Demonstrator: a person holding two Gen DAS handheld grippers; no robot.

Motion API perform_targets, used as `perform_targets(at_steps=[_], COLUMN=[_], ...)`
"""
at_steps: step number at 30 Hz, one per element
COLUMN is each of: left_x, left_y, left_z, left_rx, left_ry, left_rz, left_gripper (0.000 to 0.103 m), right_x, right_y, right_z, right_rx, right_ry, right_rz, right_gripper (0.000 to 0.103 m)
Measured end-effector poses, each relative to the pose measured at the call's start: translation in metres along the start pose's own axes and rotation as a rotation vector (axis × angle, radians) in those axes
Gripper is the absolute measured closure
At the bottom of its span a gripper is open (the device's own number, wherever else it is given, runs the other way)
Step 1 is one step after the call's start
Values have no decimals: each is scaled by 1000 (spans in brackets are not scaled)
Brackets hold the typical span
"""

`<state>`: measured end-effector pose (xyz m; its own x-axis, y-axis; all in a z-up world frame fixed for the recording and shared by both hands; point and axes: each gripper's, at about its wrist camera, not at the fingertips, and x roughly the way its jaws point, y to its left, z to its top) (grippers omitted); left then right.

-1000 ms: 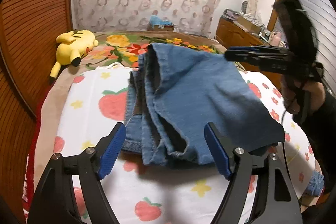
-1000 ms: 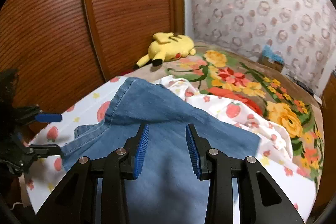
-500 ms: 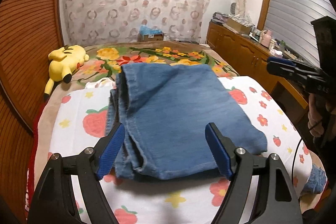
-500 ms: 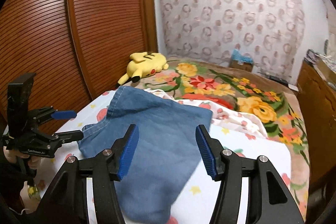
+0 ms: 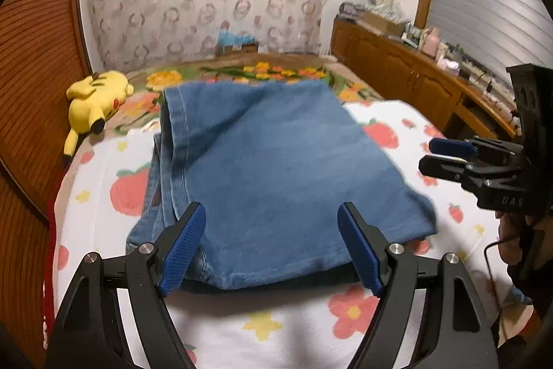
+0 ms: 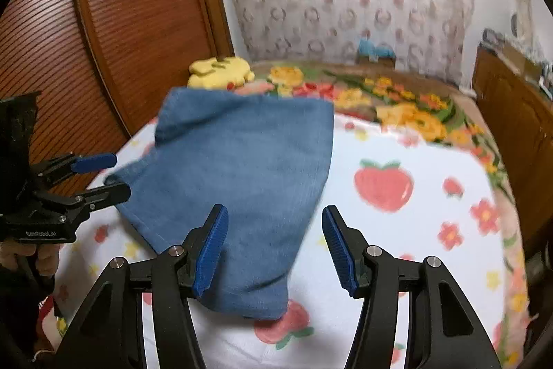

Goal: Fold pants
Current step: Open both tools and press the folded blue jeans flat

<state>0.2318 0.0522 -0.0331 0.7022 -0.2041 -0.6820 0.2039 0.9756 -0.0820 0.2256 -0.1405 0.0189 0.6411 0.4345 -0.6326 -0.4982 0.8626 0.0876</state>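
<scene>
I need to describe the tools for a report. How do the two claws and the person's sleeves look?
Both the left claw and right claw are black frames with ribbed blue pads and silver screws. The left one bears pale lettering on its side. A thin black cable hangs beside a dark sleeve.

So a second back the right gripper (image 6: 274,246) has its blue pads nearly together right over the blue denim pants (image 5: 276,175), with the top layer still raised and rumpled. Now that layer lies flat, a tidy folded rectangle on the strawberry-print white sheet (image 6: 397,230). The right gripper's jaws stand wider with nothing between them, and it sits back off the right edge of the denim. The left gripper (image 5: 273,248) has backed off a bit too, so more of the near hem shows.
</scene>
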Motion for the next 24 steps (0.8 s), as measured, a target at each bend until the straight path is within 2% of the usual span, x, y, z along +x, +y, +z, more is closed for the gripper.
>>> perform_targets(at_steps=[6, 9, 13, 18, 19, 20, 21, 22, 23, 24], left_x=[28, 37, 40, 40, 41, 40, 41, 41, 40, 39], left_y=[12, 14, 10, 12, 12, 13, 13, 13, 14, 15], left_z=[-13, -20, -23, -25, -25, -25, -25, -25, -25, -25], left_rx=[-21, -18, 11, 10, 9, 6, 4, 2, 0, -4], left_ry=[71, 96, 96, 95, 95, 94, 94, 93, 92, 90], left_rz=[25, 24, 42, 29, 26, 22, 19, 14, 10, 3], left_gripper=[24, 24, 24, 24, 24, 24, 24, 24, 24, 24], right_x=[33, 41, 48, 55, 56, 58, 60, 60, 57, 53], right_y=[-3, -9, -15, -22, -25, -26, -28, -26, -26, -26], right_z=[-5, -6, -4, -2, -1, -2, -1, -2, 0, 4], right_rx=[52, 90, 117, 148, 156, 166, 181, 185, 177, 164], right_ry=[98, 115, 131, 130, 131, 131, 134, 131, 120, 104], right_rz=[3, 16, 15, 37, 49, 74, 115, 124, 128, 130], right_gripper=[44, 44, 42, 42, 49, 63, 66, 77, 84, 86])
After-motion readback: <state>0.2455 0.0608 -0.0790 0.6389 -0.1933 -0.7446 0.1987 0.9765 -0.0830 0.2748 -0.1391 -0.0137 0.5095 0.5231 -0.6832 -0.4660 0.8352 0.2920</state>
